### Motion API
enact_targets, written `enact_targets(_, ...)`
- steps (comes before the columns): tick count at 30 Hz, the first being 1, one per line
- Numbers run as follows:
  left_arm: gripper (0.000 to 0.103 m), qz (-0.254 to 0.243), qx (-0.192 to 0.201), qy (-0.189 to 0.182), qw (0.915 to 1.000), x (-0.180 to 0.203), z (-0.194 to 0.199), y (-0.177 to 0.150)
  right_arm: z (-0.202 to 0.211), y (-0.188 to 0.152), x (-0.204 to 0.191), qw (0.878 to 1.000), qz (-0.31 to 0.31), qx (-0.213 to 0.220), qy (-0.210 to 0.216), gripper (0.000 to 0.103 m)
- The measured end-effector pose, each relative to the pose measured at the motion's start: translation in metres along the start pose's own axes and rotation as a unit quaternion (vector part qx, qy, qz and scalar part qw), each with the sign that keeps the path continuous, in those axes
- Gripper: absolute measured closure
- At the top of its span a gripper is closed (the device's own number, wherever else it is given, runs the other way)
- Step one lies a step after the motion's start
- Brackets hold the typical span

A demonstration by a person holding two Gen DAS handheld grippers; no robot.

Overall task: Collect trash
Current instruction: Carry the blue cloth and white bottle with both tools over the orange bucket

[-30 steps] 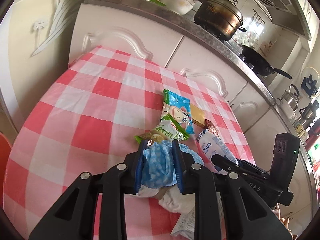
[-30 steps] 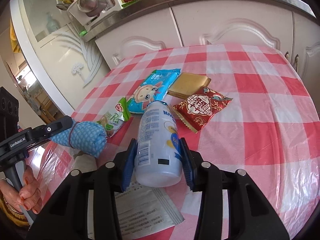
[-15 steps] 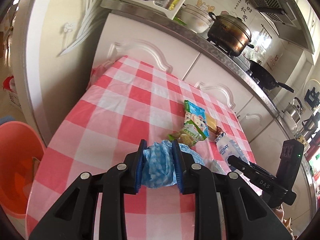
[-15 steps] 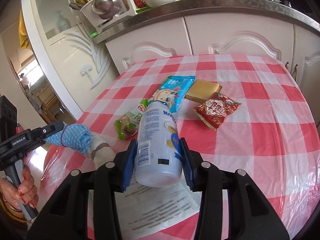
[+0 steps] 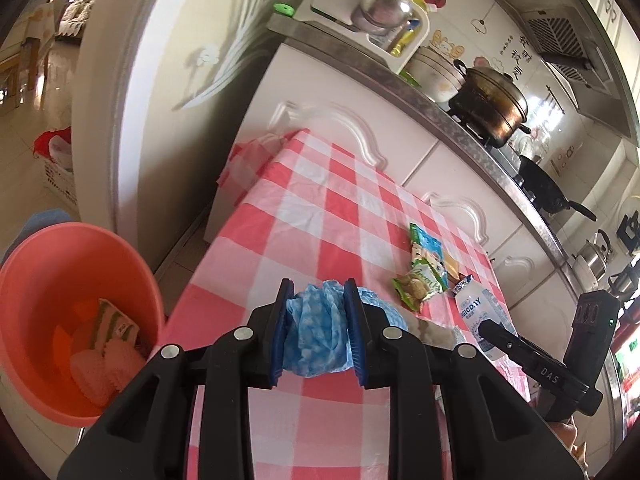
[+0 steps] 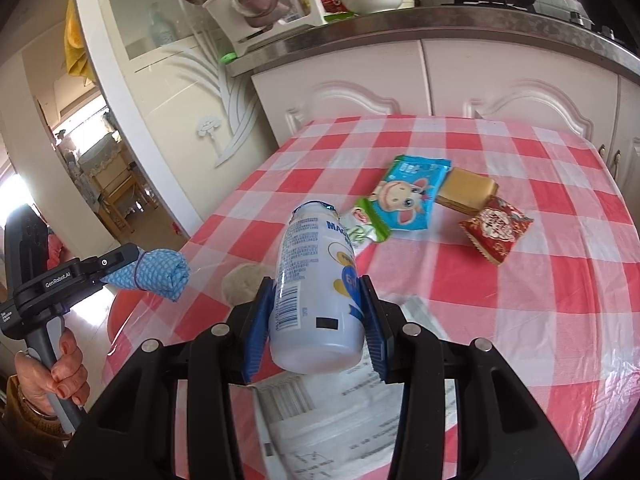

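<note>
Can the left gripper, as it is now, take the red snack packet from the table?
Probably not: the left gripper is shut on a blue cloth, and the red packet lies far across the table, beyond the other wrappers.

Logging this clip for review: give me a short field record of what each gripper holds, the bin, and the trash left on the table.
left gripper: shut on blue cloth
right gripper: shut on white bottle
orange bin: beside table, some trash inside
table: blue wrapper, green wrapper, red packet, tan packet, printed paper
</note>
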State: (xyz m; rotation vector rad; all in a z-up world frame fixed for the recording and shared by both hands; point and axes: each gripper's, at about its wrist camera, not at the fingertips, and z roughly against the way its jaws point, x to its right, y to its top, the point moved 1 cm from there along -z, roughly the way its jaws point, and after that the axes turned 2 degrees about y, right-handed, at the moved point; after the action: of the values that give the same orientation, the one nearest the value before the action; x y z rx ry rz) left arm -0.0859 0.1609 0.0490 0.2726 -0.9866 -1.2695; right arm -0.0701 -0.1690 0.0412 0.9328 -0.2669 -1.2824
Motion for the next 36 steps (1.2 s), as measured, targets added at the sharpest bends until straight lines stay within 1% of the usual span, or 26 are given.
enact_targets(8,0.075,0.027,0.007,0.021,0.9994,-0.036,0.012,-0.001,-0.016,-0.002,-0.034,0.999,0.021,-0.016,0.027,0.059)
enact_targets(15,0.075,0.05,0.015,0.045,0.9976,-0.067,0.024,-0.001,-0.032,0.0,-0.07,0.997,0.047,-0.032,0.06,0.059)
enact_targets(19,0.075,0.066,0.021,0.064,0.9955,-0.087,0.03,-0.001,-0.046,0.0,-0.089,0.994,0.057,-0.049,0.084,0.059)
enact_targets(28,0.075,0.102,0.029,0.111,0.988,-0.138,0.039,0.002,-0.085,-0.001,-0.141,0.982,0.089,-0.097,0.136,0.059)
enact_targets(36,0.075,0.121,0.018,0.153,0.9806,-0.172,0.037,-0.005,-0.12,-0.005,-0.192,0.968,0.131,-0.131,0.171,0.059)
